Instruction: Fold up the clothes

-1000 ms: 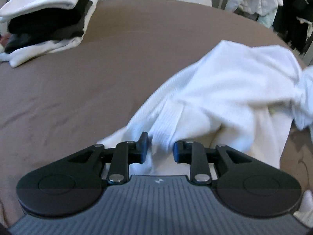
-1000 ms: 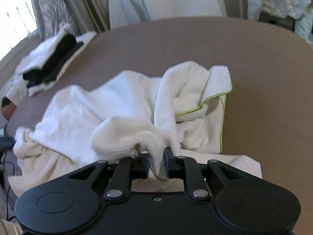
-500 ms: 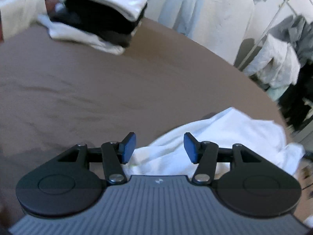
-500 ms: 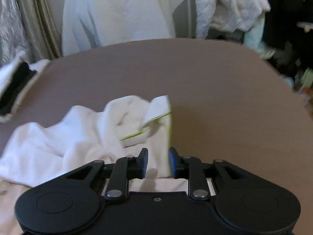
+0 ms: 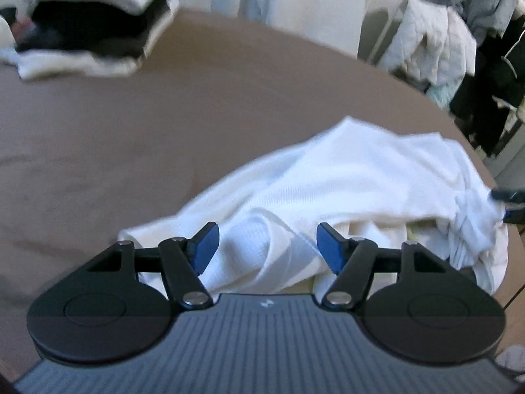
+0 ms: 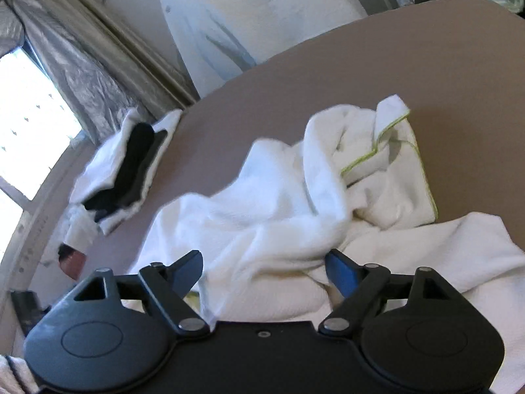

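Left gripper (image 5: 265,246), at lower centre of its view, is spread wide and released above the crumpled white garment (image 5: 344,190) lying on the brown surface (image 5: 98,131). Right gripper (image 6: 264,271) is likewise released, jaws apart over the same garment (image 6: 279,203). A folded stack (image 5: 88,26) sits at upper left.

Brown-covered bed (image 5: 108,138), crumpled white garment (image 5: 344,177) near, folded black-and-white stack (image 5: 88,26) at its far edge
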Demonstrator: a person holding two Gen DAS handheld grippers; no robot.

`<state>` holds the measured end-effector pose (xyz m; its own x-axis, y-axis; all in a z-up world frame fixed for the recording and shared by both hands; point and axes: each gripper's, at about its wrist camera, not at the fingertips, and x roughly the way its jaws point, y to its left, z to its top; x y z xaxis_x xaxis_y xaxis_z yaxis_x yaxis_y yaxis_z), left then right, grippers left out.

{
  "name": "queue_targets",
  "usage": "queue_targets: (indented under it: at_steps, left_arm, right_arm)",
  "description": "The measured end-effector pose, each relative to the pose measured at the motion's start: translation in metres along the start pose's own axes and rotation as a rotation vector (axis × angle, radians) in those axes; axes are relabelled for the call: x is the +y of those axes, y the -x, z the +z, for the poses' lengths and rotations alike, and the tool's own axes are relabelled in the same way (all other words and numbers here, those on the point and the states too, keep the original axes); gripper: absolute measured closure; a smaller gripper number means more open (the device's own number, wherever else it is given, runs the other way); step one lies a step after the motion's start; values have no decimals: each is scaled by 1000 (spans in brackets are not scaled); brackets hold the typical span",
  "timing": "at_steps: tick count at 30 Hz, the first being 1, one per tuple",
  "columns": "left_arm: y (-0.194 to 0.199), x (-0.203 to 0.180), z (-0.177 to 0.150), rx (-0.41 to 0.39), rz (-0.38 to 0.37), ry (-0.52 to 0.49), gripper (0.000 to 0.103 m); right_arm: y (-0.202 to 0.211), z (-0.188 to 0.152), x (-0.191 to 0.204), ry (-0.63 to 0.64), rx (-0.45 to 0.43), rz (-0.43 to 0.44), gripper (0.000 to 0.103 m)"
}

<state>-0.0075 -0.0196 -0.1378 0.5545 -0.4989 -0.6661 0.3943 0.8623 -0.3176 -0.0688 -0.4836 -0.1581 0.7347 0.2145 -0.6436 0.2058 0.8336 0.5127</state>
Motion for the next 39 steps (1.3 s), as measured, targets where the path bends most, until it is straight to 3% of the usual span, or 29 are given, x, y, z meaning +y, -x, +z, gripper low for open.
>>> queue_targets:
  at_steps: [2,3,4,5,7,10,15,20,23,25,29,32,34,39]
  left_arm:
    - [5,5,0,-20,-8,34,34]
    - [3,9,-1,-12,-9,52,34]
    - [1,13,-2,-3,-8,69,34]
    - [-2,16,-2,11,-1,77,34]
    - [-6,23,-3,38,13,91,34]
    - [9,32,2,-9,4,109,34]
    - [20,49,7,-79,17,184,34]
    - [0,62,19,-117,-1,353,34]
    - [-7,57,25,-149,-18,353,33]
    - [-17,51,38,-110,-58,319,33]
    - [-28,39,56,-71,-105,225,33]
    - [-32,30,63,-68,-118,137,33]
    - [-27,28,53,-70,-125,97,33]
    - [-25,34,27,22,-194,162,33]
  right_arm:
    - [-10,-5,11,72,-5,-57,19]
    - [-14,-7,17,118,-12,-90,34]
    - [-19,-9,24,163,-16,-122,60]
    - [-24,-9,29,192,-8,-158,74]
    - [-29,-6,41,247,-22,-247,85]
    - [-30,11,65,384,-66,-434,87]
    - [-14,71,95,492,-198,-411,87]
    - [-44,132,125,577,-238,-405,88]
    - [-71,168,135,539,-262,-375,88]
    - [-89,186,136,494,-265,-354,88]
    - [-141,218,136,442,-198,-339,88]
    - [-158,231,131,426,-183,-262,88]
    - [-159,235,122,407,-198,-237,89]
    - [-161,247,101,364,-193,-225,94]
